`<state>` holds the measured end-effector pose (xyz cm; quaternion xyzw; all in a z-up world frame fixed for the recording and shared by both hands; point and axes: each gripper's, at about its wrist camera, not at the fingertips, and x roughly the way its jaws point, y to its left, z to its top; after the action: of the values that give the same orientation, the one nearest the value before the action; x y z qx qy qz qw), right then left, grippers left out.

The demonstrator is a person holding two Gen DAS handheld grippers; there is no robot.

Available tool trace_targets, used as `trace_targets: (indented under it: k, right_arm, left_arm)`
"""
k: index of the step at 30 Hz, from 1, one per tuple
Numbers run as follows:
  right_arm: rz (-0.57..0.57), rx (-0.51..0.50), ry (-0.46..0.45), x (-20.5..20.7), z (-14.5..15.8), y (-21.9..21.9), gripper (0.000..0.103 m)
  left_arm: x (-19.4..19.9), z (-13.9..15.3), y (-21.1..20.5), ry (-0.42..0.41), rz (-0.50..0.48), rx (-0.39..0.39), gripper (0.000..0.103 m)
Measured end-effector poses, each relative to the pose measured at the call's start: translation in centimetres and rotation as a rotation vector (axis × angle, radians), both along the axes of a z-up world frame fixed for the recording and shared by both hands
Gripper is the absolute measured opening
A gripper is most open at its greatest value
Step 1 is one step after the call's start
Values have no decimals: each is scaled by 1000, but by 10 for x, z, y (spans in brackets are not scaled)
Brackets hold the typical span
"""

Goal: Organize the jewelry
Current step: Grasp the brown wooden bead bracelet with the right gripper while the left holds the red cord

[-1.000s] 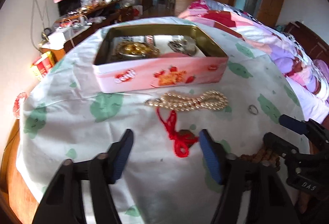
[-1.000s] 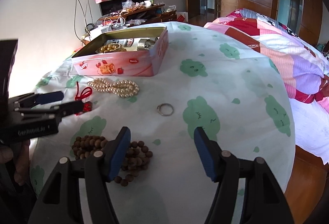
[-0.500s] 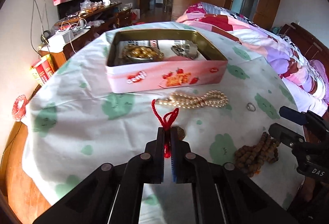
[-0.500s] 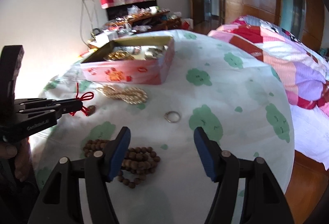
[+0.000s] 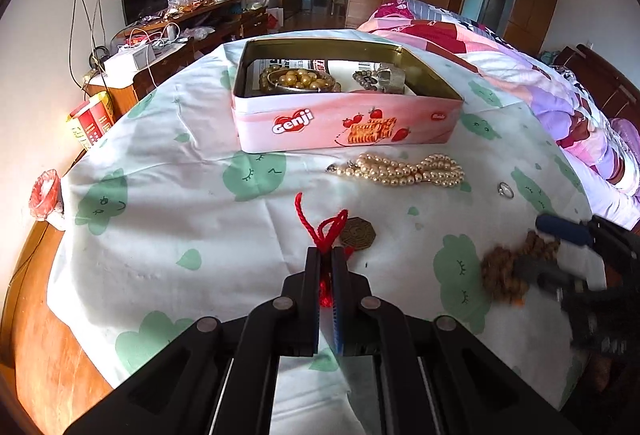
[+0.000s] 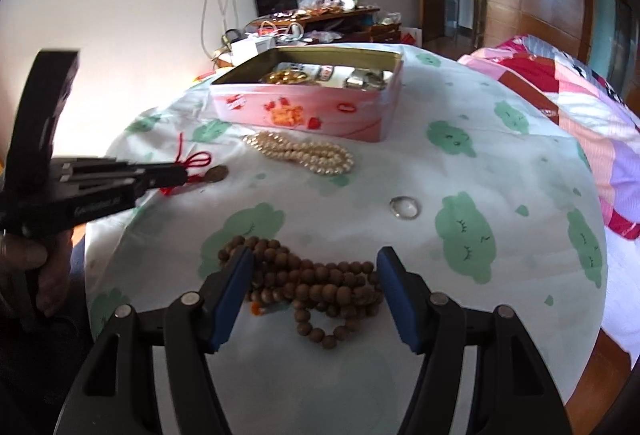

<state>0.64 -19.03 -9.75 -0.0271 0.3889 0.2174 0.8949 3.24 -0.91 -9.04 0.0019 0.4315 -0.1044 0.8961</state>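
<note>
A round table carries a white cloth (image 5: 168, 203) with green cartoon prints, and the bare wood shows only at its edge. The landmark is the pink tin (image 5: 344, 123), which stands open near the far side of the cloth with beads and other jewelry inside. Just in front of the tin lies a pearl necklace (image 5: 400, 171), and a small ring (image 5: 505, 190) lies to the right of the pearls. Behind the tin there is a cluttered sideboard (image 5: 192, 19) under a red and white cloth on the wall; to the right of the tin a bed (image 5: 520, 63) with a patchwork quilt and brown wardrobe doors. The left gripper (image 5: 326, 263) is closed on a red cord (image 5: 326, 227), whose bronze pendant (image 5: 357, 233) rests on the cloth well in front of the tin. The right gripper (image 6: 316, 275) stands open around the wooden beads (image 6: 316, 283), its pads not pressing them. The cord's lower part is hidden between the fingers, and in the left view the right gripper is blurred.
</note>
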Motion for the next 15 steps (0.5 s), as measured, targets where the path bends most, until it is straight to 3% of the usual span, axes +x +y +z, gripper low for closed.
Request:
trace_targets:
  k: [3,7,15]
  right_arm:
    - [-103,-1,13,14,0,-7,66]
    - [-109,15,16,17,1,-7,66]
    - [62,66,-3,5,18,-14,66]
  left_arm:
    - [-2,0,-2,-5,-8,6,4]
    - [-2,0,-2,-6,-6,6,4]
    - [-3,2,-1,-8,-5,0,4]
